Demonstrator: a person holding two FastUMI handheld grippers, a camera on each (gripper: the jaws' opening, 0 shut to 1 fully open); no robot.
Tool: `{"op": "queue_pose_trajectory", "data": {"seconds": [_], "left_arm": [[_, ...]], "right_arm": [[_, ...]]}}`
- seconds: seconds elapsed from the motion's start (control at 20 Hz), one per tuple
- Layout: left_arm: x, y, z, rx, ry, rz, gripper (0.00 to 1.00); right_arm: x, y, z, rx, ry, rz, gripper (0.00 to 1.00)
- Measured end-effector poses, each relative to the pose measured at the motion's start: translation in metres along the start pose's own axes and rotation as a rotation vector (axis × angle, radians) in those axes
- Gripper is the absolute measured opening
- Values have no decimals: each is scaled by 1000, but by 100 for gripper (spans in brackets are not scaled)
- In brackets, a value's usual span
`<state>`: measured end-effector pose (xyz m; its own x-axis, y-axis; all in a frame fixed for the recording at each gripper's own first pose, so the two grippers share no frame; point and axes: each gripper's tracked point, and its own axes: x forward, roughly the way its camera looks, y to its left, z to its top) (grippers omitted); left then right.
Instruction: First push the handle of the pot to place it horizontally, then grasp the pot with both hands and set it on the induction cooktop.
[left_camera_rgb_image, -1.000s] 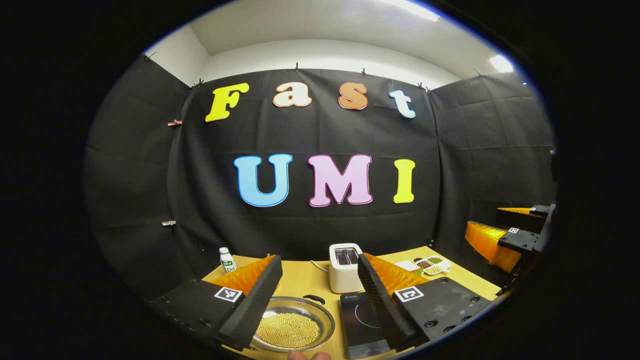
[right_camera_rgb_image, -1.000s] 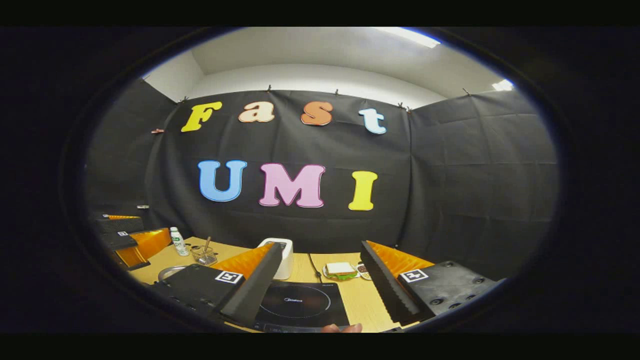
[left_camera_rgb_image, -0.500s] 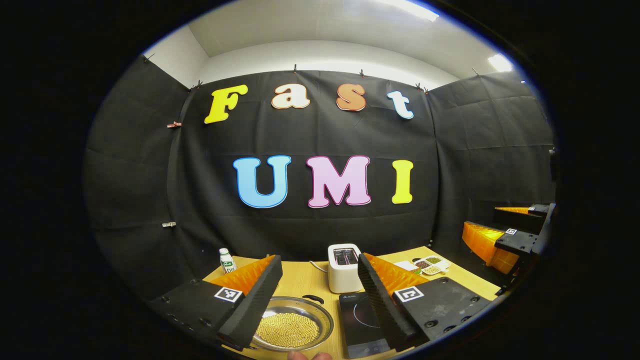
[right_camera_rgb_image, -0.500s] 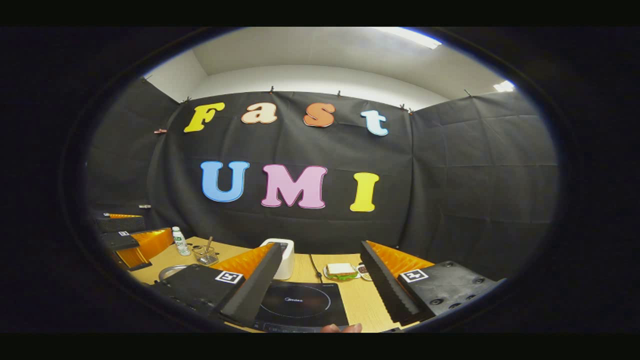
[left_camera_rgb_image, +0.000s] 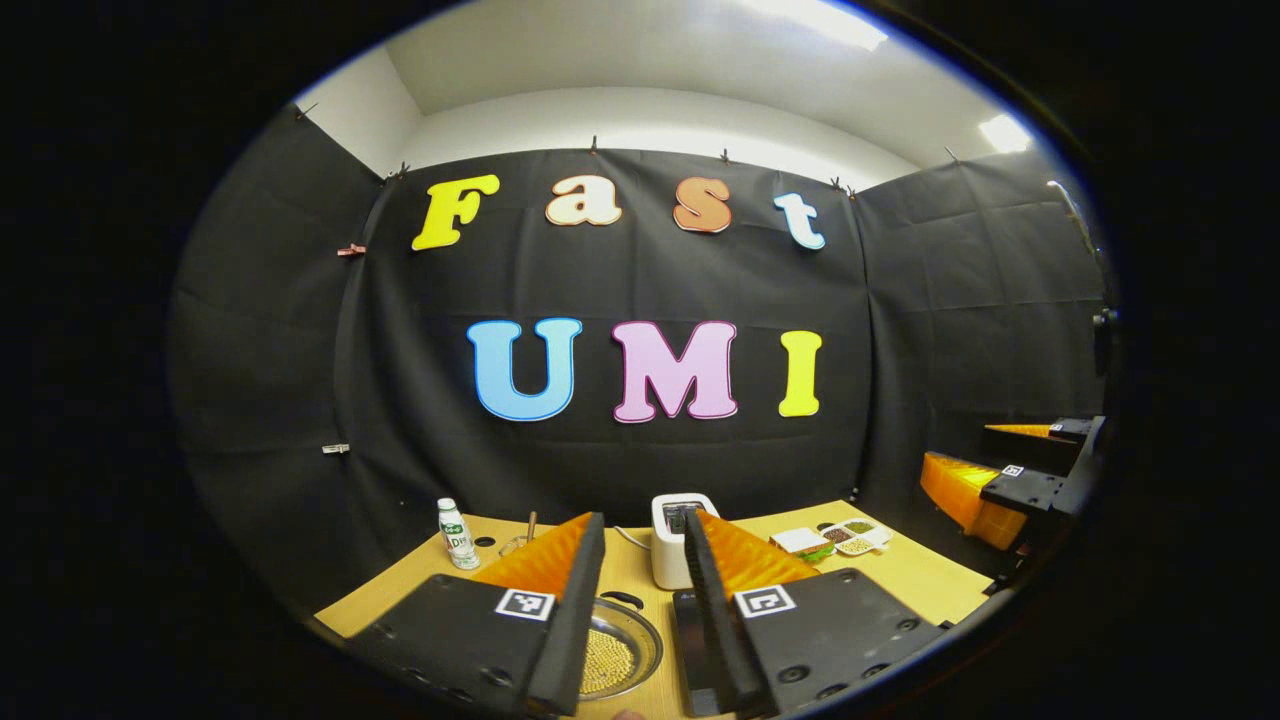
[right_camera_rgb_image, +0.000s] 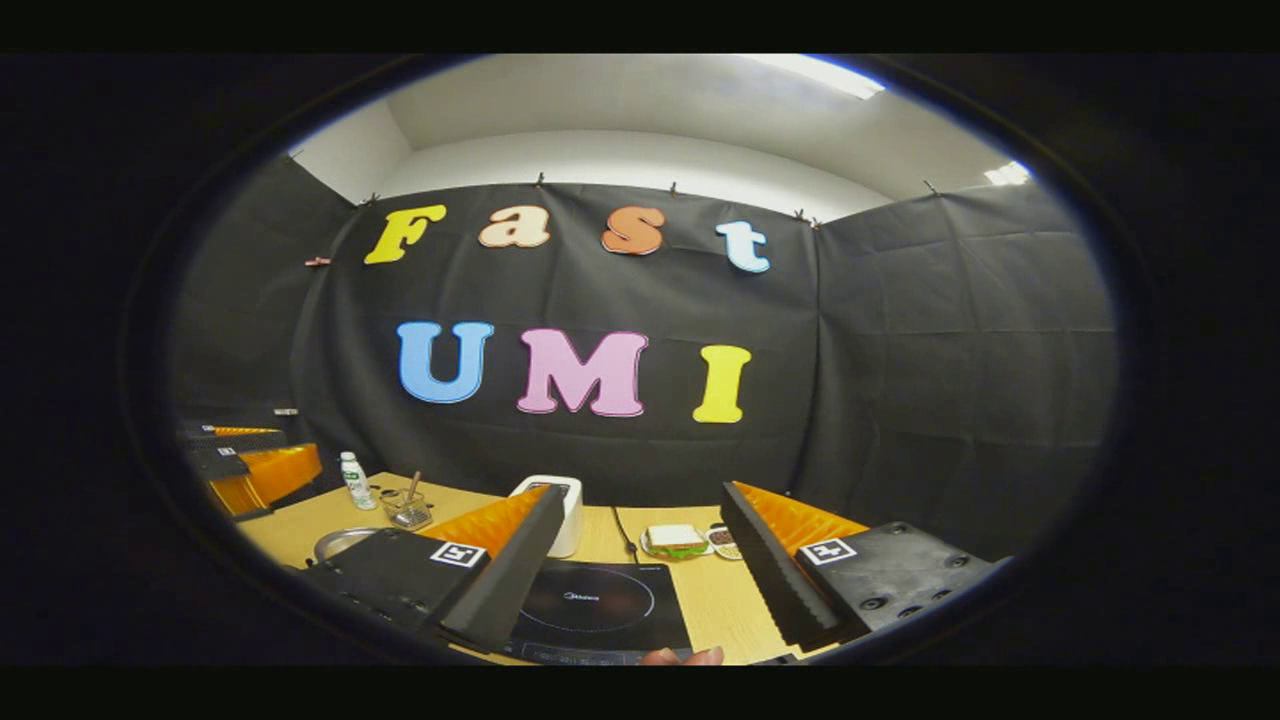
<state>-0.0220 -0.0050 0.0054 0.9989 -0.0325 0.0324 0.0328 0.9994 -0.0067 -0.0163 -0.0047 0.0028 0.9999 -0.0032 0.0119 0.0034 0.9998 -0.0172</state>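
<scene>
The left gripper is held narrowly parted above the pot, gripping nothing. The right gripper is held wide open and empty above the induction cooktop.

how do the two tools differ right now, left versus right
The left tool has its jaws drawn close with a narrow gap; the right tool has its jaws spread wide. The left points over the pot of beans; the right points over the cooktop. Both hover above the table, holding nothing.
</scene>
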Motion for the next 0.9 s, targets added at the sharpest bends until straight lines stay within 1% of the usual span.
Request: {"op": "queue_pose_trajectory", "data": {"seconds": [0.05, 0.1, 0.2, 0.25, 0.3, 0.4, 0.5, 0.6, 0.75, 0.9], "left_arm": [[-2, -2, -1, 6, 6, -11, 47], [-4, -3, 0, 9, 9, -24, 34], [-5, -1, -3, 7, 24, -38, 7], [-7, -6, -10, 0, 46, -61, 5], [-11, -9, -23, -4, 81, -78, 5], [-16, -6, -45, -9, 158, -92, 5], [-22, -4, -68, -34, 233, -107, 4], [-30, -2, -90, -60, 304, -124, 5], [-43, 11, -117, -82, 381, -131, 5], [-57, 21, -150, -81, 491, -161, 5]], "right_arm": [[-1, 0, 0, -2, -1, 1, 96], [-2, 2, 1, -6, -2, 4, 98], [-3, 4, 0, -10, -1, 6, 98], [-3, 6, -1, -11, 2, 9, 96], [-4, 8, -2, -14, 5, 11, 96], [-5, 12, -4, -22, 10, 20, 96], [-4, 17, -7, -27, 15, 29, 96], [-5, 20, -11, -27, 25, 38, 98], [-6, 26, -14, -34, 35, 52, 96], [-7, 28, -20, -41, 46, 62, 96]]}}
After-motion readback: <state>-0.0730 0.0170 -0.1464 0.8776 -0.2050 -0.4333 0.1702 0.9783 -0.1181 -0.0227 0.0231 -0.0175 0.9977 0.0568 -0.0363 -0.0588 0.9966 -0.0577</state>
